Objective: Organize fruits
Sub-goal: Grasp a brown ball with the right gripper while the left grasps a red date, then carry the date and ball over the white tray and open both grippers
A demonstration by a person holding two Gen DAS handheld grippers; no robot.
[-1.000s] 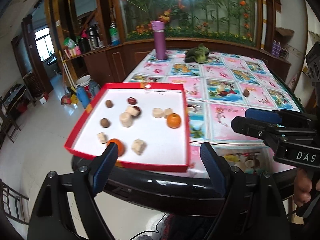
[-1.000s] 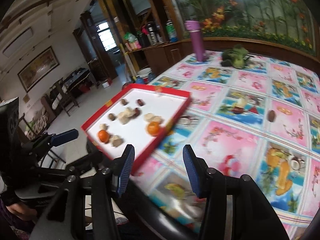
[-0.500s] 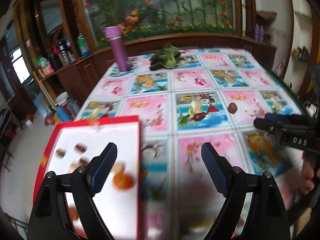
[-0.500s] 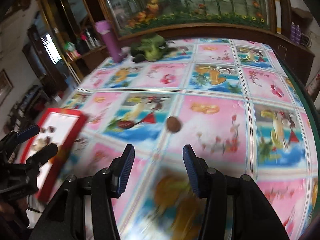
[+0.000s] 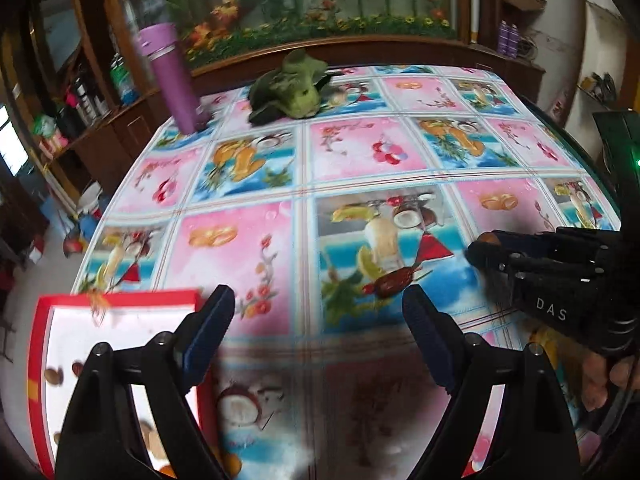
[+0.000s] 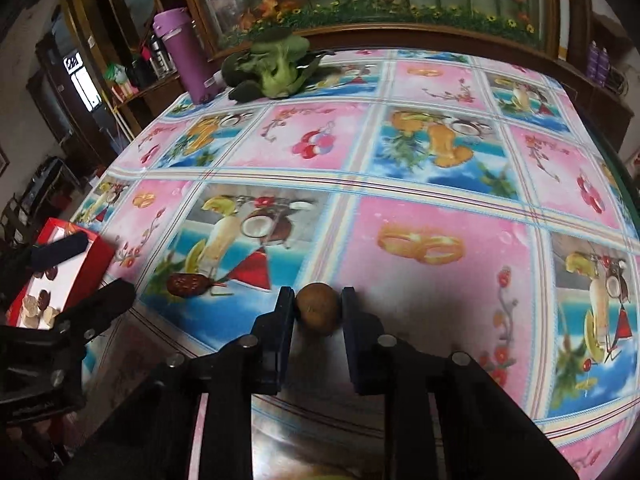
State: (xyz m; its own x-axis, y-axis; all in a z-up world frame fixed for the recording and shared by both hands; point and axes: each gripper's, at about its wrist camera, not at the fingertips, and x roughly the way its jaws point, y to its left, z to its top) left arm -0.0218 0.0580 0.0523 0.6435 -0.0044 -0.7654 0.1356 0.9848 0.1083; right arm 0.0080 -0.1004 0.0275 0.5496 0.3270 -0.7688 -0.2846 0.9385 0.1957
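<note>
Red tray cut off, its fruits blurred.

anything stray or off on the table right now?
One stray: a small round brown fruit sits alone on the fruit-print tablecloth, apart from the red-rimmed white tray holding the others. The right gripper brackets it, fingers at its sides. Nothing spilled or damaged.

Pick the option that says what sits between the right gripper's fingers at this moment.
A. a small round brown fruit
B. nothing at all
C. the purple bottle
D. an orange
A. In the right wrist view, the right gripper has its two fingers closed against either side of a small round brown fruit on the tablecloth, while the purple bottle stands far off at the back of the table.
</note>
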